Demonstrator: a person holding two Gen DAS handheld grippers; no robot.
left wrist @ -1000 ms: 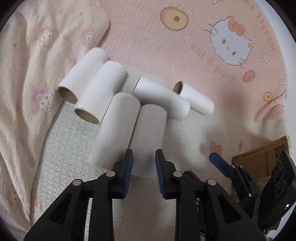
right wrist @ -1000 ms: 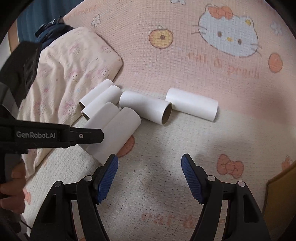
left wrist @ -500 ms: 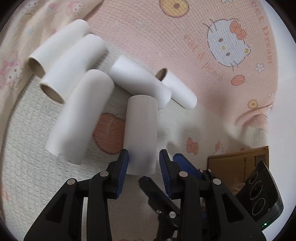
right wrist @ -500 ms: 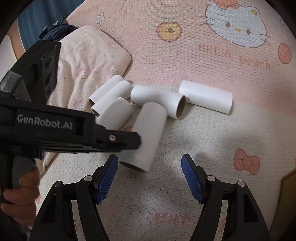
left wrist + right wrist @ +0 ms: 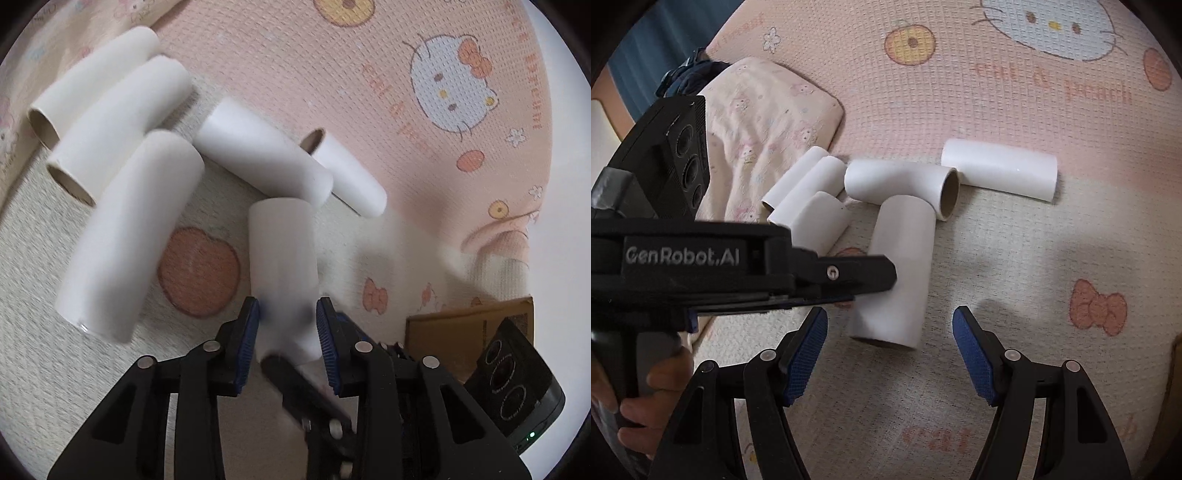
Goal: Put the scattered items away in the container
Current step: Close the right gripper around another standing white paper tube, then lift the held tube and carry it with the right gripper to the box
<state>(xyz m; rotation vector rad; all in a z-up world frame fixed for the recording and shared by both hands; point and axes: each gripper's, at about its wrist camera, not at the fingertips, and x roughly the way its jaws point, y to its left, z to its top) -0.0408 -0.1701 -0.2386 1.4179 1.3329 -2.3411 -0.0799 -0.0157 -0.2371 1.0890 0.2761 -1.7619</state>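
Left gripper (image 5: 287, 325) pinching one cardboard tube (image 5: 282, 258).
Right gripper (image 5: 890, 354) spread wide, empty, over the blanket (image 5: 1034, 277); five tubes lie near.

Soft, even indoor light, no glare. Both views show strong fisheye bending with dark vignette corners. Left wrist view: motion blur on the held tube (image 5: 282, 266) and the black bar at 6 o'clock; washed-out white at 3 o'clock. Faint shadows on the blanket (image 5: 1034, 288).
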